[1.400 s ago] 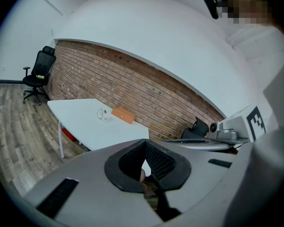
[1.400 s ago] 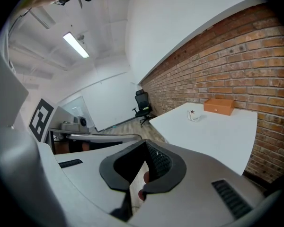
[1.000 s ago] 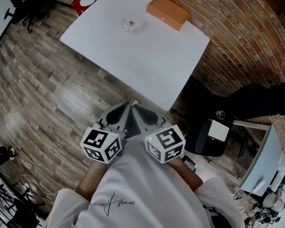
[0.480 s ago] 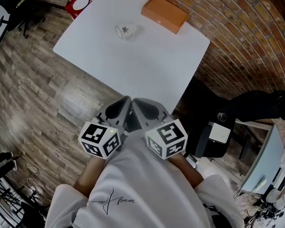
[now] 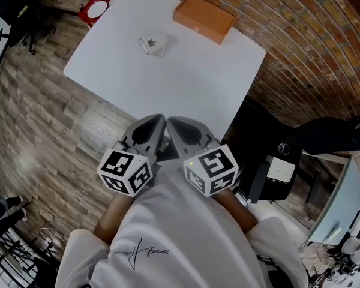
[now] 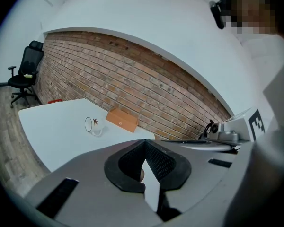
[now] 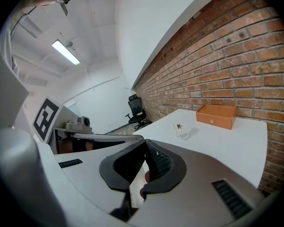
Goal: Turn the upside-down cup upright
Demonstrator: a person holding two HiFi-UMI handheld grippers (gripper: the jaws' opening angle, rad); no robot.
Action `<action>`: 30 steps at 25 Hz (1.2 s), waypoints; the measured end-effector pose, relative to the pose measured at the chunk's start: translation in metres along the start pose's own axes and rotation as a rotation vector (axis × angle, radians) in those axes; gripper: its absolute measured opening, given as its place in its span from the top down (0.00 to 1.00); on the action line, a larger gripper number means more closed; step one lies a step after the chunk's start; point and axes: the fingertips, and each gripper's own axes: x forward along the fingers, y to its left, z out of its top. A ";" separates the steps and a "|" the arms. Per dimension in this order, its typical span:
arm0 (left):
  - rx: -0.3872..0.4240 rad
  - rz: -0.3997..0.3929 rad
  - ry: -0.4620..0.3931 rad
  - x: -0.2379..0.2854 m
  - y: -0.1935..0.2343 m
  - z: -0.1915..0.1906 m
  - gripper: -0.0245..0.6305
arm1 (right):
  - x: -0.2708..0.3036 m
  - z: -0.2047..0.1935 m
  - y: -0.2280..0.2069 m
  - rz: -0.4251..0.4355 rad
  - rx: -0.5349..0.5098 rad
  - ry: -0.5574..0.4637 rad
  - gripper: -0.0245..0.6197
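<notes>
A clear cup [image 5: 153, 44] with a small leaf print sits far back on the white table [image 5: 186, 83]. It looks tipped, with its round rim facing left; from this distance I cannot tell exactly how it rests. It also shows small in the left gripper view as the cup [image 6: 92, 126] and in the right gripper view as the cup [image 7: 182, 130]. My left gripper [image 5: 156, 125] and right gripper [image 5: 179, 126] are held side by side close to my chest. Both are short of the table's near edge, shut and holding nothing. The left gripper [image 6: 144, 144] and right gripper [image 7: 144, 146] have their jaws pressed together.
An orange box [image 5: 204, 18] lies at the table's far edge by the brick wall [image 5: 300, 29]. A red stool [image 5: 95, 8] and a black office chair [image 5: 15, 8] stand off the far left corner. A dark chair [image 5: 270, 173] and a black bag [image 5: 330, 134] are at the right.
The table and cup have slid down and left in the head view while the grippers sit slightly higher in it. Both grippers stay shut and together.
</notes>
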 end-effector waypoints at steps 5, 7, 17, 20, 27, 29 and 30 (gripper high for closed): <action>-0.019 0.010 -0.005 0.005 0.004 0.002 0.95 | 0.004 0.003 -0.004 0.021 -0.005 0.008 0.93; -0.026 0.010 -0.007 0.008 0.005 0.003 0.95 | 0.006 0.005 -0.007 0.027 -0.008 0.014 0.93; -0.046 -0.002 -0.012 0.021 0.020 0.012 0.95 | 0.024 0.014 -0.017 0.044 -0.021 0.032 0.93; -0.064 -0.004 -0.007 0.027 0.028 0.015 0.95 | 0.033 0.016 -0.026 0.034 -0.014 0.046 0.93; -0.086 0.016 -0.034 0.033 0.046 0.033 0.95 | 0.046 0.023 -0.045 0.019 -0.021 0.061 0.93; -0.097 0.021 -0.029 0.036 0.054 0.036 0.95 | 0.051 0.025 -0.049 0.014 -0.019 0.065 0.93; -0.102 0.024 -0.024 0.038 0.058 0.036 0.95 | 0.054 0.026 -0.050 0.012 -0.015 0.067 0.93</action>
